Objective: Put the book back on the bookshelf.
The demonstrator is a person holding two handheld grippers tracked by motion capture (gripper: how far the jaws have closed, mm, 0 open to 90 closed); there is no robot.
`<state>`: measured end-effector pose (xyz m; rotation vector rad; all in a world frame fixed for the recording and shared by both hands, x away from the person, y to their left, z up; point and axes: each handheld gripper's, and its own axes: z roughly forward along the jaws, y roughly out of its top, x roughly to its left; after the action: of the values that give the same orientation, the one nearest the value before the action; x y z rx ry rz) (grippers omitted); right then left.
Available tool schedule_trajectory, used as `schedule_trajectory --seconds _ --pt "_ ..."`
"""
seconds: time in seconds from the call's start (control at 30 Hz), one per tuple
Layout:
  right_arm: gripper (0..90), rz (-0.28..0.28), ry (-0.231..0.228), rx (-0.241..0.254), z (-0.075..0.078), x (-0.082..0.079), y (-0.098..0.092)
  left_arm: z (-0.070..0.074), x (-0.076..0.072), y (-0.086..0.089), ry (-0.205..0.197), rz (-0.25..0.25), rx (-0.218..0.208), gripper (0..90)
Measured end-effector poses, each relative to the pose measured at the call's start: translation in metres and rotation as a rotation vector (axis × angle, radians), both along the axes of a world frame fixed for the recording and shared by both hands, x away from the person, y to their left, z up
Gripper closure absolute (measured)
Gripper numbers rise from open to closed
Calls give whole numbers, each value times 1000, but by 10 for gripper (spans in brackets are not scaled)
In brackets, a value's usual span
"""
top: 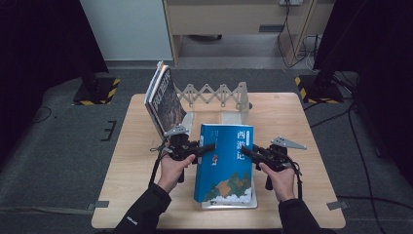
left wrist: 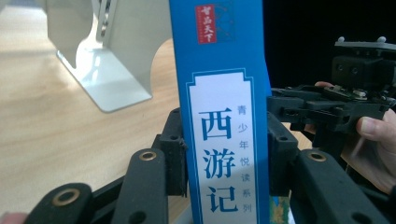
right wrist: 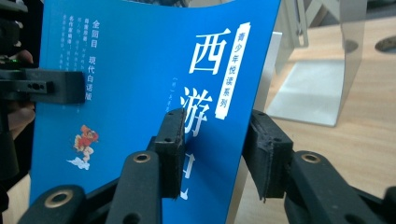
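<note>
the blue book (top: 225, 161) is gripped at its spine by the left gripper (top: 210, 147) and at its open edge by the right gripper (top: 245, 151); standing it in the rack (top: 214, 95) is judged next.

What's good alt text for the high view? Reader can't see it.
Seen from above, a person's two hands hold tongs, the left tongs and the right tongs, which clamp opposite edges of a blue book raised over a wooden table. Behind it, two more books lean at the left end of an expandable bookend rack.
</note>
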<state>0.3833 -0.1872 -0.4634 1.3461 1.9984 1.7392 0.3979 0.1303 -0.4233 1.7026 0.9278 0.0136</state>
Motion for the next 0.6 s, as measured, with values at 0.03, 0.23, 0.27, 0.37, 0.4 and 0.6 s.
schedule_trajectory --seconds 0.03,0.23,0.27,0.37,0.4,0.6 --pt "614 -2 -9 11 1 0 -1 1 -1 0 -6 2 -1 599" --pt "640 -9 -54 35 11 -2 -1 10 -4 1 -59 6 -15 607" --pt "650 -10 -72 56 12 -3 -2 12 -4 1 -67 8 -11 607" --pt "653 -11 -88 51 14 -3 -2 13 -4 0 -80 12 -10 607" --pt "656 -8 -99 43 15 -4 -2 13 -4 0 -81 15 -11 606" --pt "647 6 -97 40 10 -6 -3 7 -10 0 -95 13 2 599"
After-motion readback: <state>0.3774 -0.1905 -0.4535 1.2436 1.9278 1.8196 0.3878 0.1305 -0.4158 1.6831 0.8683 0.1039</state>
